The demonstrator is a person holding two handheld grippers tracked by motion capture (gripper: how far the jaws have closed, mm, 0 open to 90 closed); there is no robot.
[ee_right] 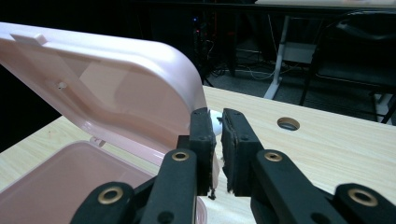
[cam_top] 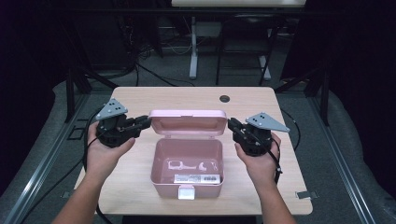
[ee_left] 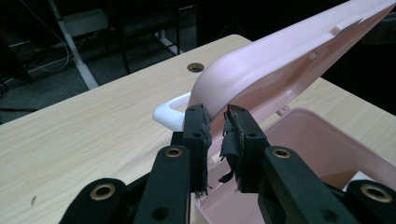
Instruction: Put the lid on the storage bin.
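Note:
A pink plastic box (cam_top: 187,161) stands open in the middle of the wooden table, its lid (cam_top: 187,122) raised upright at the back. My left gripper (cam_top: 148,122) is at the lid's left end, and in the left gripper view the lid (ee_left: 280,60) has its corner between the jaws (ee_left: 217,116), with a slight gap at the pads. My right gripper (cam_top: 230,123) is at the lid's right end. There the thin rim of the lid (ee_right: 116,88) runs between the jaws (ee_right: 218,119), which stand slightly apart. A white handle (ee_left: 168,112) shows behind the lid.
Inside the box lie a barcode label (cam_top: 197,178) and pale shapes on the floor. A white latch (cam_top: 186,192) hangs at its front. A cable hole (cam_top: 224,98) sits in the table behind the lid. Bare wood lies on both sides of the box.

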